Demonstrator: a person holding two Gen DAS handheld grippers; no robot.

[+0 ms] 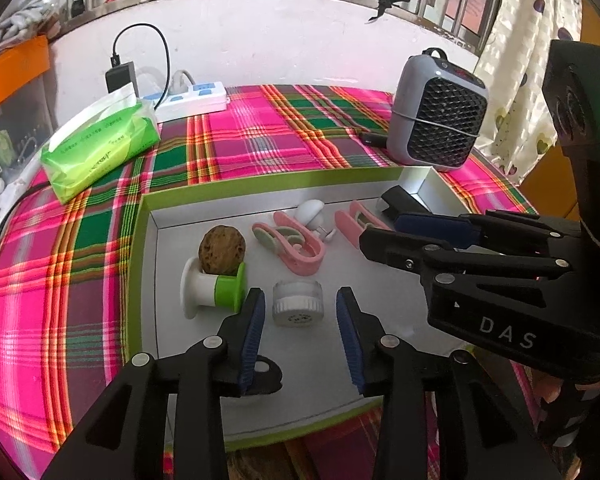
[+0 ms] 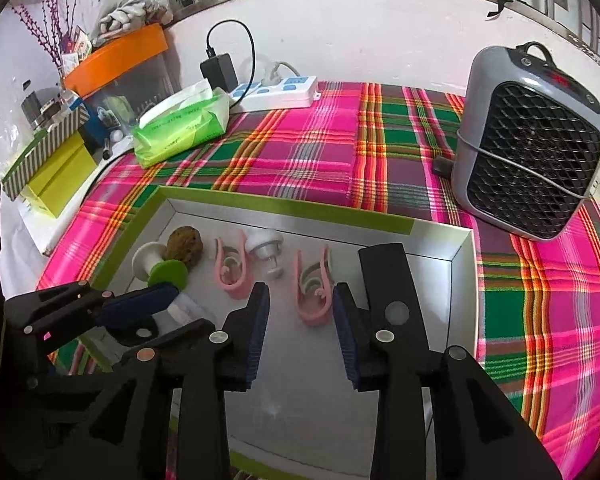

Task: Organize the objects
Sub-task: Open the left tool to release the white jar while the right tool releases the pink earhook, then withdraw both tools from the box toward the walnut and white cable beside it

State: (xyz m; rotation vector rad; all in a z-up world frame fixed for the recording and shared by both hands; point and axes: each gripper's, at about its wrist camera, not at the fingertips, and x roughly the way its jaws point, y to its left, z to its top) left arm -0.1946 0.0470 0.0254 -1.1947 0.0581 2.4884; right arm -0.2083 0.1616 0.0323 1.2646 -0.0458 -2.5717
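Left wrist view runs, left to right, from a green tissue pack (image 1: 100,142) on the plaid-covered counter (image 1: 260,136) in the upper left, past a white power strip (image 1: 192,101), to a grey fan heater (image 1: 440,118) at upper right. Across the middle lies a shallow tray (image 1: 148,248) with a green rim. Inside it, from the left: a white-and-green spool (image 1: 214,290), a brown walnut-like ball (image 1: 222,250) touching it, a pink clip (image 1: 290,244), a small white knob (image 1: 310,212), a white ribbed cap (image 1: 297,304) and a second pink clip (image 1: 360,220).

At the bottom, the left gripper (image 1: 300,320) has its jaws wide, empty, straddling the cap without touching it. At the right edge, the right gripper (image 1: 396,226) reaches toward the second clip; in its own view its jaws (image 2: 300,312) are wide and hold nothing.

Judging by this, gathering looks largely done: every small item sits in the tray. What seems left is tidying their arrangement, since they lie loosely scattered.
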